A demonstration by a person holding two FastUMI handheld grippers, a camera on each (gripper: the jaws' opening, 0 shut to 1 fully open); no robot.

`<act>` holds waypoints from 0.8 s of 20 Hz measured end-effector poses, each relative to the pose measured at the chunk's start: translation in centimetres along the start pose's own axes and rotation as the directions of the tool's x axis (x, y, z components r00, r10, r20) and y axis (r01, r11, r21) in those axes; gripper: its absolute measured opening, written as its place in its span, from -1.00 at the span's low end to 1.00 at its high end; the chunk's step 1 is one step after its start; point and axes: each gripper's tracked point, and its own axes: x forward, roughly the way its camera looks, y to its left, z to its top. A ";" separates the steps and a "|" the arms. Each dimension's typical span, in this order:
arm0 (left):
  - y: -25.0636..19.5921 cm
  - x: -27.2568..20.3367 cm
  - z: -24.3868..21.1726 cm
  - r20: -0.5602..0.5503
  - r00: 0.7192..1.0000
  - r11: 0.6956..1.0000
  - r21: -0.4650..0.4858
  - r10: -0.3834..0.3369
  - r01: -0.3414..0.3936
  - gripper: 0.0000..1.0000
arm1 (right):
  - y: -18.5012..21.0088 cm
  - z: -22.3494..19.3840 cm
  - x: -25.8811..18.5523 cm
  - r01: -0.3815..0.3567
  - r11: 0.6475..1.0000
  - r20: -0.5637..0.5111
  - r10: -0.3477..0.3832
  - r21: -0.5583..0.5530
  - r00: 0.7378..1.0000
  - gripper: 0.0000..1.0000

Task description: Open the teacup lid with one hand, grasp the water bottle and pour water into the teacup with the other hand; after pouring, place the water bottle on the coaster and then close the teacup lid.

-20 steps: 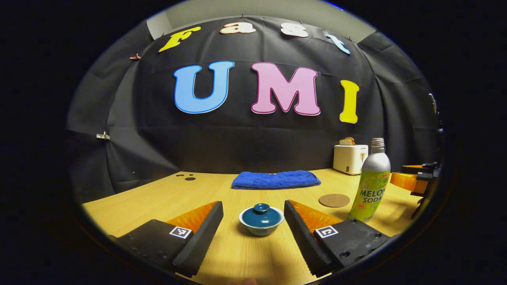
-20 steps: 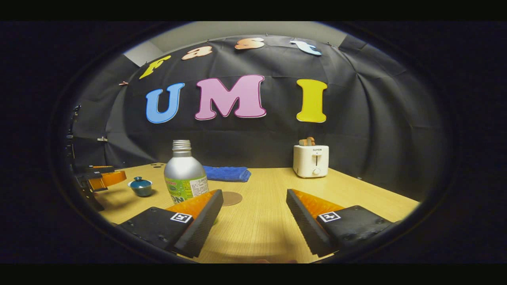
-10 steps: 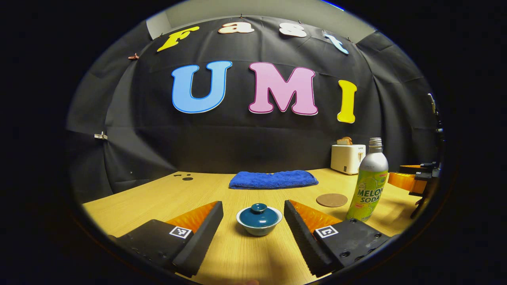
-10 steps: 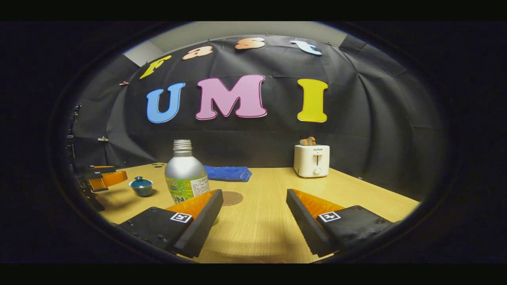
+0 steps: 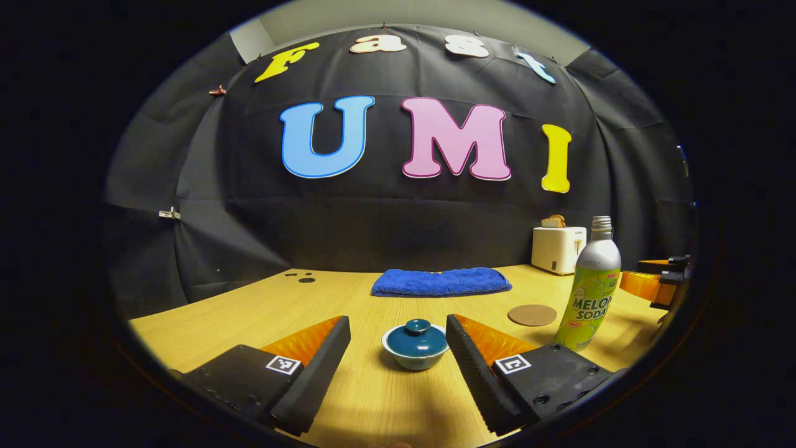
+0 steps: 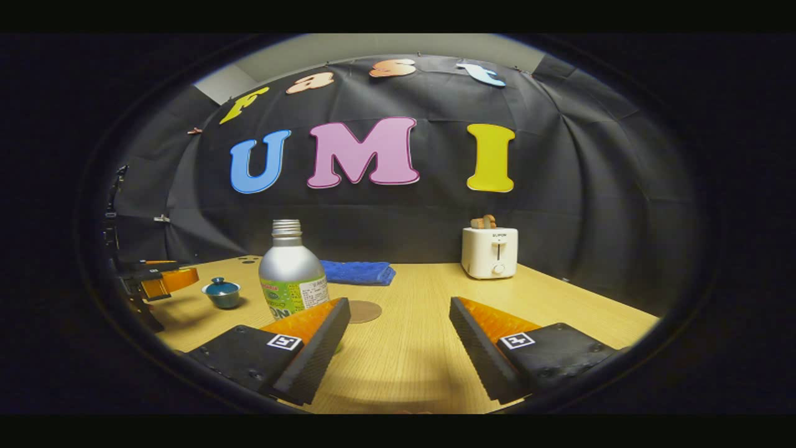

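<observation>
Bottle (image 5: 589, 292) w/ "MELON SODA" label, upright nr coaster (image 5: 532, 315).

You have warm, fairly dim overhead light on the tabletop (image 5: 348, 305), while the booth around it falls dark. Soft shadows pool under your tongs and beside the teacup (image 6: 221, 294). Both views stay sharp centrally; fisheye bending curves straight edges and dims detail toward the rim.
</observation>
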 end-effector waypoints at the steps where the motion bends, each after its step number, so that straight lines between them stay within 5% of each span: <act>1: 0.0 0.1 0.0 0.000 1.000 1.000 0.000 0.001 -0.001 0.95 | 0.1 0.0 0.0 -0.005 1.000 0.000 0.005 0.000 1.000 0.99; 8: 0.9 0.0 0.0 -0.002 0.998 0.998 0.001 0.063 -0.063 0.95 | 0.1 0.0 0.1 -0.008 1.000 0.002 0.008 -0.001 1.000 0.99; 16: 0.2 0.5 0.0 0.001 1.000 1.000 0.002 -0.009 0.009 0.95 | 0.1 -0.1 0.2 -0.013 1.000 0.001 0.013 0.001 1.000 0.99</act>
